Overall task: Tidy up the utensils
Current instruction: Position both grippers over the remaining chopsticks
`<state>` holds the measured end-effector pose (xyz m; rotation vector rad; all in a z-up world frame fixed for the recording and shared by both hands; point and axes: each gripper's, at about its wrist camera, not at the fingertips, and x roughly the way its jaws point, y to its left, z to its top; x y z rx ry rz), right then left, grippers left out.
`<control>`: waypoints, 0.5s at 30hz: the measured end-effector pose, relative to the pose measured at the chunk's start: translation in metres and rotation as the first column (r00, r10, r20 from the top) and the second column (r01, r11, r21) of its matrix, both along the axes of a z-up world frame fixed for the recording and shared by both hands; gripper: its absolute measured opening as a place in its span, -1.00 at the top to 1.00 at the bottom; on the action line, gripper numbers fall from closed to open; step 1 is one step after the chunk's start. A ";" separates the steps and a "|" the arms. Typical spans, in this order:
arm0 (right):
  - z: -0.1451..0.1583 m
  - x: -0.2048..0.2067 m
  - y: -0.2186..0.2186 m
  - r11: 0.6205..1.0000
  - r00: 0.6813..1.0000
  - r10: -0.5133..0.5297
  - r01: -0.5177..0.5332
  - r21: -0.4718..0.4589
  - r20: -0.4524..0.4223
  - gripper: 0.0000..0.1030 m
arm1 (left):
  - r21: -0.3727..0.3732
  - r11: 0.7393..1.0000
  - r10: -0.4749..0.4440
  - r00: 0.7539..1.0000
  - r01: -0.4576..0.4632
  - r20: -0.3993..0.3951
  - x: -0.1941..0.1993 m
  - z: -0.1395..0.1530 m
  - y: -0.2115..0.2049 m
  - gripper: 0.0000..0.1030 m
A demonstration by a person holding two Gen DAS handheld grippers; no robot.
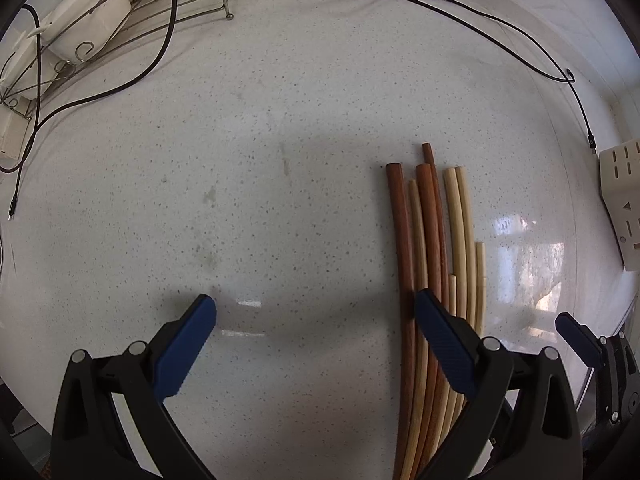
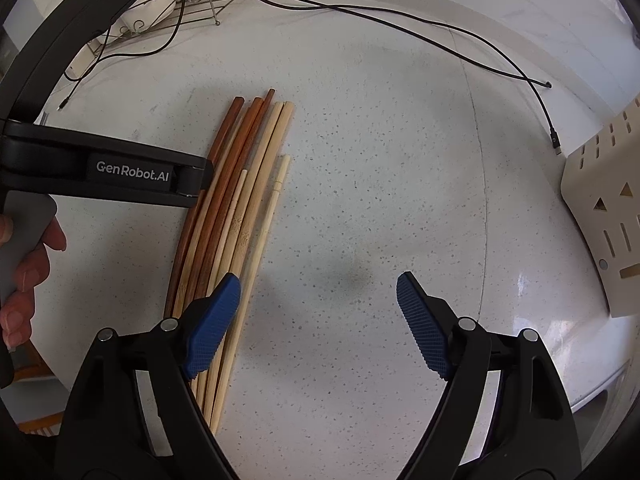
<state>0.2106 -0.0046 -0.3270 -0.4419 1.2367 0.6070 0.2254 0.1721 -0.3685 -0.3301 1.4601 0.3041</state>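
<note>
Several chopsticks [image 1: 430, 220], dark brown and pale bamboo, lie side by side in a bundle on the speckled white counter [image 1: 280, 160]. My left gripper [image 1: 316, 304] points down at the counter, open, with bare counter between its pads; its right finger overlaps the bundle. In the right wrist view the chopsticks [image 2: 256, 184] run up the left side. My right gripper [image 2: 318, 282] is open over bare counter, its left finger lying over the bundle's near ends. Whether either finger touches the chopsticks is not clear.
A cream perforated utensil holder [image 2: 608, 216] lies at the right edge, also seen as the holder [image 1: 622, 208]. A wire dish rack [image 1: 80, 12] with white bowls stands at the back left. Black cables [image 1: 440, 0] cross the back. A hand [image 2: 24, 272] holds the left gripper's handle.
</note>
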 end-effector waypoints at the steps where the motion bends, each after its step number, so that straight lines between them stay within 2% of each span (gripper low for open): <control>1: 0.000 0.000 0.000 1.000 1.000 -0.001 0.001 0.000 -0.002 -0.48 | 0.000 1.000 -0.001 1.000 0.001 -0.003 0.000 0.000 0.000 -0.89; 6: -0.003 -0.003 0.001 1.000 1.000 0.000 0.000 -0.015 -0.002 -0.37 | 0.044 0.999 -0.017 1.000 0.018 -0.021 0.003 -0.002 -0.005 -0.91; 15: -0.007 -0.007 0.005 1.000 1.000 0.005 -0.005 -0.023 0.001 -0.36 | 0.053 0.998 -0.014 1.000 0.014 0.002 0.000 -0.002 -0.007 -0.91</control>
